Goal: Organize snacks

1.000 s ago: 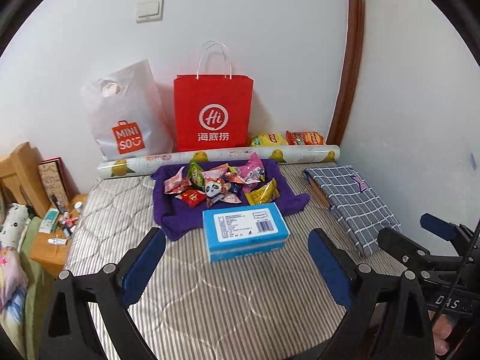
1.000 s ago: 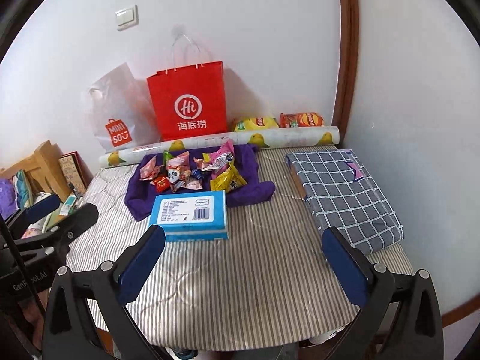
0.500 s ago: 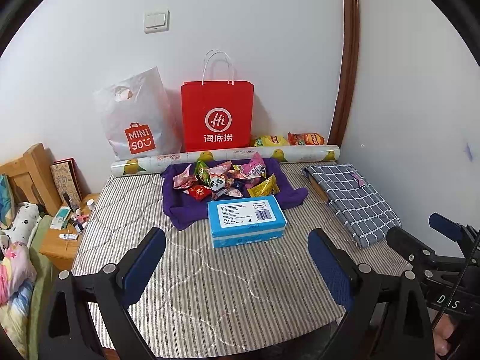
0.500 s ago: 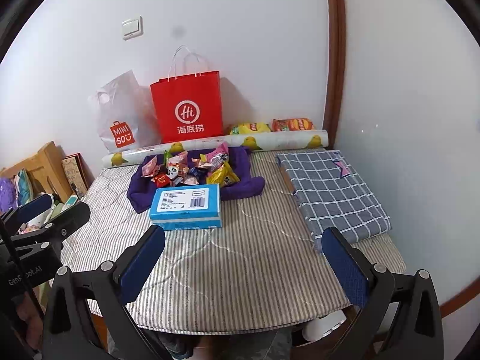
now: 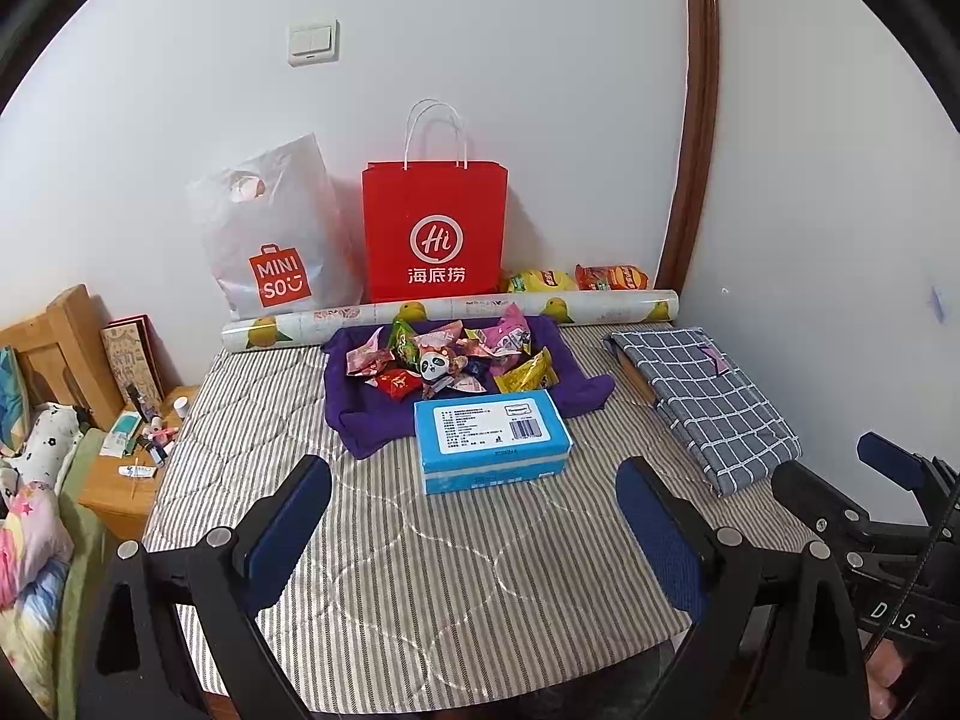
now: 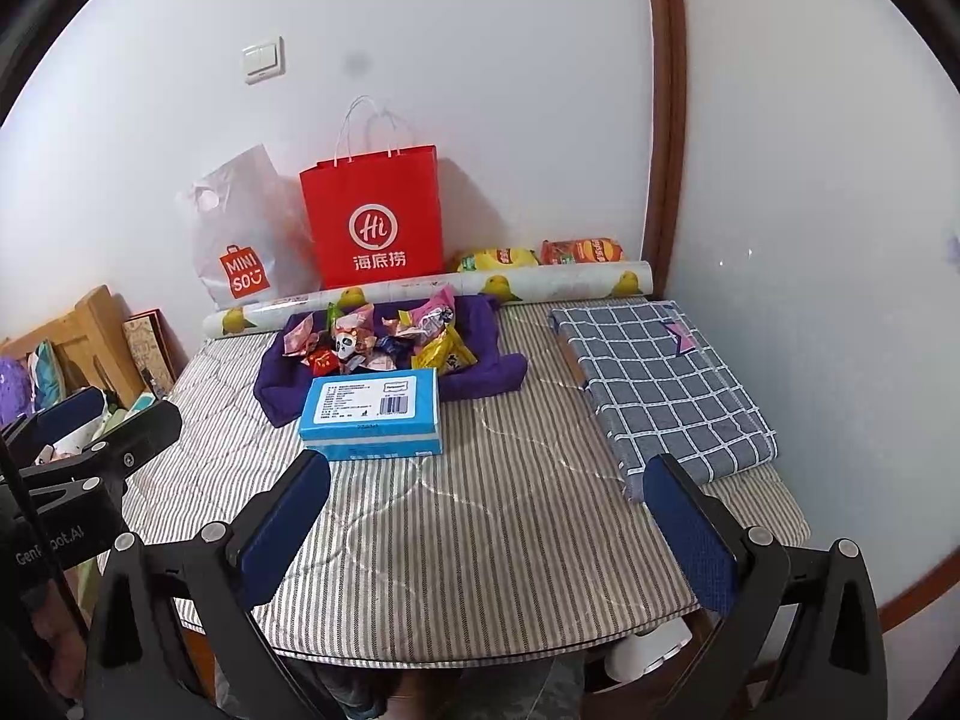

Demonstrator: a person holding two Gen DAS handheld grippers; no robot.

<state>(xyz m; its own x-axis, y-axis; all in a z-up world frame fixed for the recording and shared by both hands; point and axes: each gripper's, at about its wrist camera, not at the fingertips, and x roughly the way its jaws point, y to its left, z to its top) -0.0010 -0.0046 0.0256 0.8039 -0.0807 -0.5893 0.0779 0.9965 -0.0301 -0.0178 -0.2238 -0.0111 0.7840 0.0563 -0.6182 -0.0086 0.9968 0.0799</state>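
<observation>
A heap of small wrapped snacks [image 5: 450, 357] [image 6: 384, 342] lies on a purple cloth [image 5: 360, 414] [image 6: 480, 324] at the far middle of the striped table [image 5: 420, 570] [image 6: 480, 540]. A light-blue box [image 5: 489, 438] [image 6: 372, 411] sits just in front of the cloth. Two chip bags [image 5: 576, 279] [image 6: 540, 255] lie by the wall behind a printed roll [image 5: 450, 315] [image 6: 420, 294]. My left gripper [image 5: 474, 534] hangs open over the near table, well short of the box. My right gripper [image 6: 486, 528] is open too, over the near edge. Neither holds anything.
A red paper bag [image 5: 435, 228] [image 6: 375, 216] and a white Miniso bag [image 5: 270, 240] [image 6: 240, 240] lean on the back wall. A folded blue checked cloth [image 5: 708, 402] [image 6: 660, 384] lies at the table's right. A wooden nightstand [image 5: 126, 480] with small items stands left.
Both grippers have drawn back and up from the table, so the box and snacks look smaller and the near table edge has come into view. Both stay open.
</observation>
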